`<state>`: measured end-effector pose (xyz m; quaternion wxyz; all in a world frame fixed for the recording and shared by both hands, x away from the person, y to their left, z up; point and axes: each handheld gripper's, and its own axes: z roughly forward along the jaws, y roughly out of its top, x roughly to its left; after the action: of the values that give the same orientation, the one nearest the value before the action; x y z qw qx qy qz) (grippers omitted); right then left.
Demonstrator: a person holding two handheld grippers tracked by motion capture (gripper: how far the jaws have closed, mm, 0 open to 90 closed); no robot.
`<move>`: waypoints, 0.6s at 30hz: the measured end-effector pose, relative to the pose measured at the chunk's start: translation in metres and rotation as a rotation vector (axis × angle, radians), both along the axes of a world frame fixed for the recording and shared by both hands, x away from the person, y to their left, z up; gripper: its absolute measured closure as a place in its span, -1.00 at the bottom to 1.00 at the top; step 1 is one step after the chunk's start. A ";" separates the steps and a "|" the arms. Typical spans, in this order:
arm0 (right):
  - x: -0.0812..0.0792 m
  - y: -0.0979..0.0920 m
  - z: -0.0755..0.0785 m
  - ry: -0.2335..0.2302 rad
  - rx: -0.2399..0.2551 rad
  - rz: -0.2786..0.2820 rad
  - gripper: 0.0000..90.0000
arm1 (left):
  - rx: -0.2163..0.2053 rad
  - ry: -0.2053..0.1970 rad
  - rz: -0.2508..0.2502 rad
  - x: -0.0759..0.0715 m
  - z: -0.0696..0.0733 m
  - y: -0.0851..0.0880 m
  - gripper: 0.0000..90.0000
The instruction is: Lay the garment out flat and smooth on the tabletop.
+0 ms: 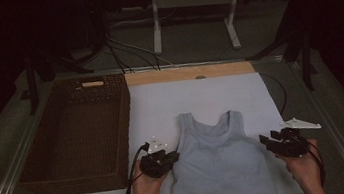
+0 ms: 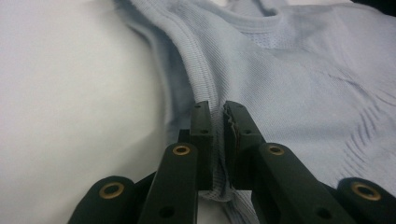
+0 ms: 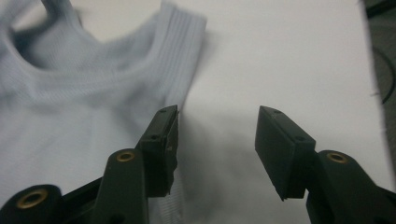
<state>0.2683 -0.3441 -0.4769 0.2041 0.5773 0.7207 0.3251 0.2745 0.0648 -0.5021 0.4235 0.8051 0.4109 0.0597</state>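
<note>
A pale blue sleeveless top (image 1: 219,161) lies flat on the white sheet (image 1: 200,98), straps pointing away from me. My left gripper (image 1: 172,157) is at the top's left side edge, below the armhole. In the left gripper view its jaws (image 2: 218,109) are pinched together on the ribbed hem of the top (image 2: 303,70). My right gripper (image 1: 267,141) hovers at the top's right edge, open. In the right gripper view (image 3: 218,114) its left jaw sits over the side seam of the top (image 3: 70,116) and the other jaw over bare sheet, with nothing pressed between them.
A dark wicker basket (image 1: 126,128) stands to the left of the sheet. A wooden strip (image 1: 187,73) runs along the sheet's far edge. Cables (image 1: 129,52) and a white stand (image 1: 193,3) lie beyond the table.
</note>
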 end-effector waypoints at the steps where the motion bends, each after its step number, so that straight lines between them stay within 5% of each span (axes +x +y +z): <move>1: 0.002 0.002 -0.003 0.015 -0.006 0.005 0.12 | 0.002 0.001 0.001 0.000 0.000 0.001 0.86; 13: 0.010 0.028 -0.020 0.104 -0.018 0.108 0.22 | 0.002 -0.004 0.007 -0.002 0.000 0.003 0.86; 18: 0.009 0.016 -0.013 0.044 -0.026 0.004 0.21 | 0.001 -0.005 0.005 -0.002 0.001 0.004 0.86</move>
<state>0.2774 -0.3286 -0.4901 0.1952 0.5800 0.7304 0.3034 0.2729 0.0687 -0.5012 0.4239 0.8042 0.4119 0.0631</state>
